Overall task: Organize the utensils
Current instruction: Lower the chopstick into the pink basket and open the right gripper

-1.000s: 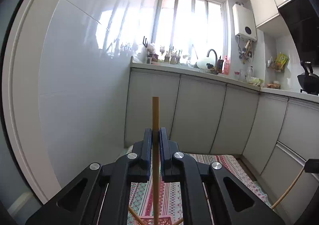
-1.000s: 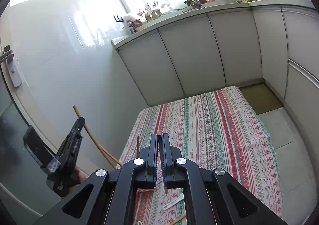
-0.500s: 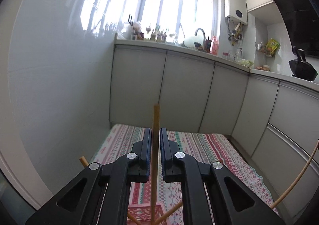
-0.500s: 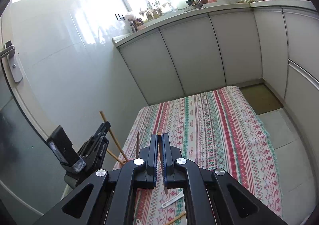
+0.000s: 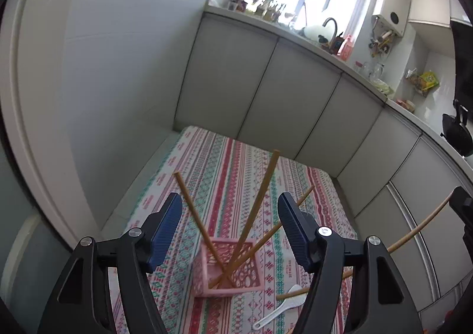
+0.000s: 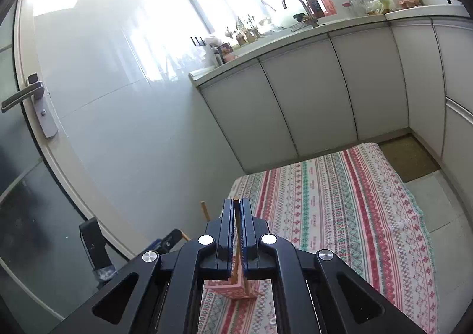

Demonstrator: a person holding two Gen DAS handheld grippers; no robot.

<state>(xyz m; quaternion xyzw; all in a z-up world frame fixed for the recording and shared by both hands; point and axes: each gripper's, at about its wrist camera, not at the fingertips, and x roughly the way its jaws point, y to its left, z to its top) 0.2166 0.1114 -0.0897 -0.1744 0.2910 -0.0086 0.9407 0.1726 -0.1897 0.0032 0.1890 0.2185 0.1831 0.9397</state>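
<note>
A pink openwork basket (image 5: pixel 236 273) stands on the striped cloth, and three wooden chopsticks lean in it. My left gripper (image 5: pixel 230 203) hangs above it with its jaws opening. The tallest chopstick (image 5: pixel 263 195) rises between the pads, and neither pad touches it. My right gripper (image 6: pixel 236 202) is shut on another chopstick (image 6: pixel 236 233), held upright over the basket (image 6: pixel 233 292). In the left wrist view that gripper (image 5: pixel 462 209) shows at the right edge with its chopstick (image 5: pixel 419 230) slanting down. The left gripper (image 6: pixel 165 242) shows low on the left in the right wrist view.
A white spoon (image 5: pixel 280 306) and a loose chopstick (image 5: pixel 292 294) lie on the cloth (image 5: pixel 207 162) right of the basket. A white wall (image 5: pixel 118 82) and a door with a handle (image 6: pixel 23 94) close in the left side. Grey cabinets (image 6: pixel 310 103) stand behind the table.
My left gripper has tipped downward and opened, letting go of its chopstick, which now leans in the pink basket. The right gripper still holds its chopstick.
</note>
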